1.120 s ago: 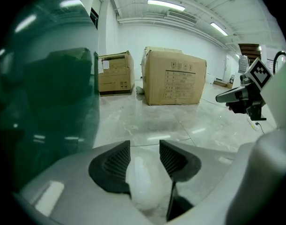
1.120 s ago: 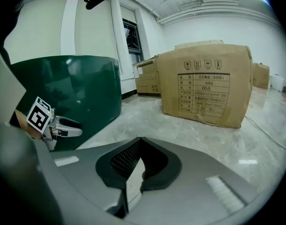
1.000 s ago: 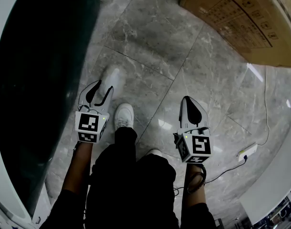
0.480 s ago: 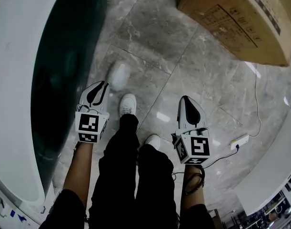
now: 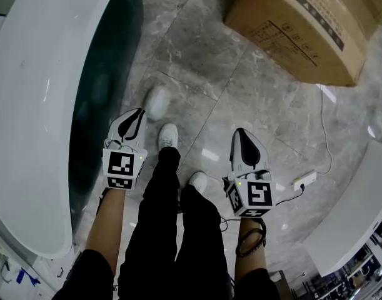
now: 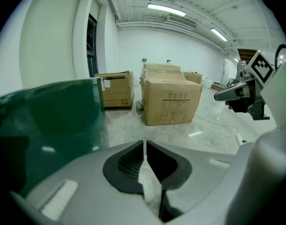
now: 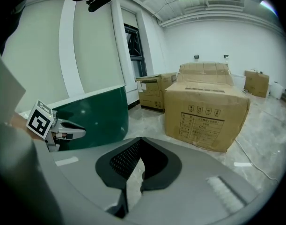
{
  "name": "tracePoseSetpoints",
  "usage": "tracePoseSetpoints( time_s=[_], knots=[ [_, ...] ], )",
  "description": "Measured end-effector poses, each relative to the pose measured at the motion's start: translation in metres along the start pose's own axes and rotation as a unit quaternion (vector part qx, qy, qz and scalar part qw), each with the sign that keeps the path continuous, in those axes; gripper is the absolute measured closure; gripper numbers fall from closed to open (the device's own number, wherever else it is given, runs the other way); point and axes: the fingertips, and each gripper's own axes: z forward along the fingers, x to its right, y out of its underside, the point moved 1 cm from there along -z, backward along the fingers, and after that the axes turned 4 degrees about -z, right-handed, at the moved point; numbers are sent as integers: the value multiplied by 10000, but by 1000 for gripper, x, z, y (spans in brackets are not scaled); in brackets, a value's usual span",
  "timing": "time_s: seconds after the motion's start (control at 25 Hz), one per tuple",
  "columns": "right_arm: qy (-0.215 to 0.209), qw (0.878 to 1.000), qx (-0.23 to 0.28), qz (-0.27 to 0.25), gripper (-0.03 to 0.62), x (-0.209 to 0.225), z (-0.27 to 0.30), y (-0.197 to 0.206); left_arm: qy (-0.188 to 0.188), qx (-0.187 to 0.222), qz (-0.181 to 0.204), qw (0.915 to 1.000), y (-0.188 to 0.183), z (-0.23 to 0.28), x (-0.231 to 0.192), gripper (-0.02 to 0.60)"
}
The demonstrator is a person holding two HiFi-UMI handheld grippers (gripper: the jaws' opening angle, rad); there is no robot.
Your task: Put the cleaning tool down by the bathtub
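Note:
A white, fuzzy-looking cleaning tool (image 5: pixel 158 102) shows blurred on the grey floor beside the bathtub's dark green side (image 5: pixel 106 86). It is just past the tips of my left gripper (image 5: pixel 137 112); whether they touch I cannot tell. In the left gripper view the jaws of my left gripper (image 6: pixel 145 142) meet at the tips, and a white patch (image 6: pixel 150 186) shows through the gap behind them. My right gripper (image 5: pixel 239 132) hangs over bare floor to the right of the person's legs. In its own view my right gripper (image 7: pixel 141 138) is shut, with only floor showing behind the tips.
The tub's white rim (image 5: pixel 40 105) fills the left. A big cardboard box (image 5: pixel 303 24) stands ahead on the right, with more boxes (image 6: pixel 114 90) behind. A power strip (image 5: pixel 305 180) with its cable lies at the right, near a white ledge (image 5: pixel 359 211). The person's shoes (image 5: pixel 167 136) stand between the grippers.
The view has swung so more of the tub's white rim shows. The person's feet have stepped forward. Both grippers keep their pose, and the white tool stays just ahead of the left one.

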Motion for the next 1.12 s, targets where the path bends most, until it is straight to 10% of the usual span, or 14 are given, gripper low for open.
tracePoseSetpoints(
  time_s=[1.12],
  knots=[
    [-58, 9970, 766, -2, 579, -43, -134, -150, -162, 486, -202, 9985, -136, -168, 27, 580]
  ],
)
